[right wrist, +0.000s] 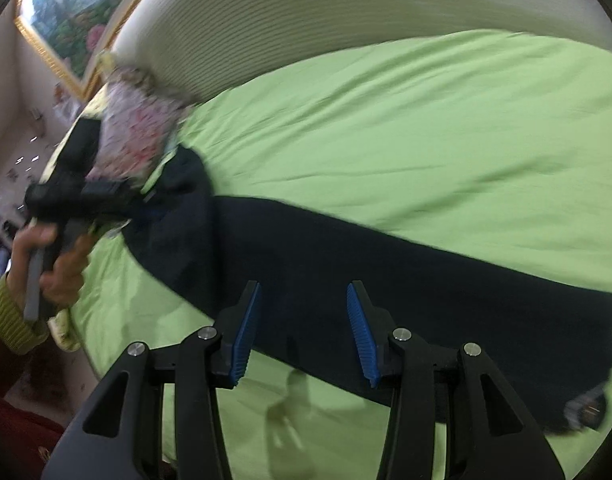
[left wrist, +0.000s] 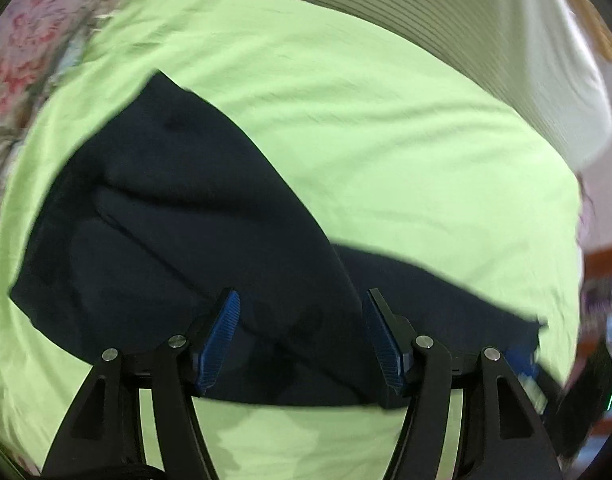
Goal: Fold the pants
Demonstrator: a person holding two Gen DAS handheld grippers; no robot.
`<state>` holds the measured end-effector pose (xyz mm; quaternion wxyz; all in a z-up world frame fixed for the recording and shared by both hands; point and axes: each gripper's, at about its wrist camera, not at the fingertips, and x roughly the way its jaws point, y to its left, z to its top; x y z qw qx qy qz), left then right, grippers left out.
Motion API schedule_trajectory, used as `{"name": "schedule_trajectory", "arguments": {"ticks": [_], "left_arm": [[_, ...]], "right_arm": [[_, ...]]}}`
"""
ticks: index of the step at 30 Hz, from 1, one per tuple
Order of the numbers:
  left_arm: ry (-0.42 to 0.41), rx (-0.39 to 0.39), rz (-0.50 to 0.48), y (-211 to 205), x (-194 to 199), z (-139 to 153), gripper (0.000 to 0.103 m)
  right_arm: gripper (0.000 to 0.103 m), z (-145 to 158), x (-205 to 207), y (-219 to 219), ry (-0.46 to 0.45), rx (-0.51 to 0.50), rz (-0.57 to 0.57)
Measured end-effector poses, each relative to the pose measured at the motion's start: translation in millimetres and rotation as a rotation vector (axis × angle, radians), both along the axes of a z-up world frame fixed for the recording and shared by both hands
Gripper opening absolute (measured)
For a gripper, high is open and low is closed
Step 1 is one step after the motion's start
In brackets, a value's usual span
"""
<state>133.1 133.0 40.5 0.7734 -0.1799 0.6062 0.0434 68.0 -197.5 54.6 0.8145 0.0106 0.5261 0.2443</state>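
Dark navy pants (left wrist: 178, 216) lie on a light green bedsheet (left wrist: 365, 132). In the left wrist view one part is folded over into a broad wedge, and a leg runs off to the right. My left gripper (left wrist: 302, 300) hangs above the cloth, open, with nothing between its blue pads (left wrist: 220, 340). In the right wrist view the pants (right wrist: 385, 272) stretch as a long band across the sheet (right wrist: 405, 128). My right gripper (right wrist: 304, 296) hovers over that band, open and empty. The left gripper (right wrist: 78, 196) shows at the far left, held by a hand (right wrist: 54, 264).
A floral pillow (right wrist: 138, 136) lies at the bed's left end, and a ribbed cream headboard (right wrist: 306, 20) runs along the far side. A framed picture (right wrist: 74, 12) hangs on the wall. Green sheet lies bare beyond the pants.
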Motion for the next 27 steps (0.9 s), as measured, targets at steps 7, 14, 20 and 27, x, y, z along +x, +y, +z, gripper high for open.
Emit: {"name": "schedule_trajectory", "arguments": {"ticks": [7, 14, 20, 27], "left_arm": [[0.121, 0.149, 0.192, 19.2, 63.5, -4.4, 0.066], [0.249, 0.284, 0.163, 8.5, 88.8, -35.4, 0.066], [0.243, 0.300, 0.143, 0.2, 88.5, -51.1, 0.022], [0.053, 0.169, 0.170, 17.9, 47.9, -27.9, 0.004]], "right_arm": [[0.046, -37.3, 18.9, 79.6, 0.095, 0.043, 0.172], [0.046, -63.2, 29.2, 117.6, 0.155, 0.034, 0.269], [0.045, -76.8, 35.4, 121.9, 0.178, -0.004, 0.299], [0.007, -69.3, 26.7, 133.3, 0.130, -0.037, 0.367]]}}
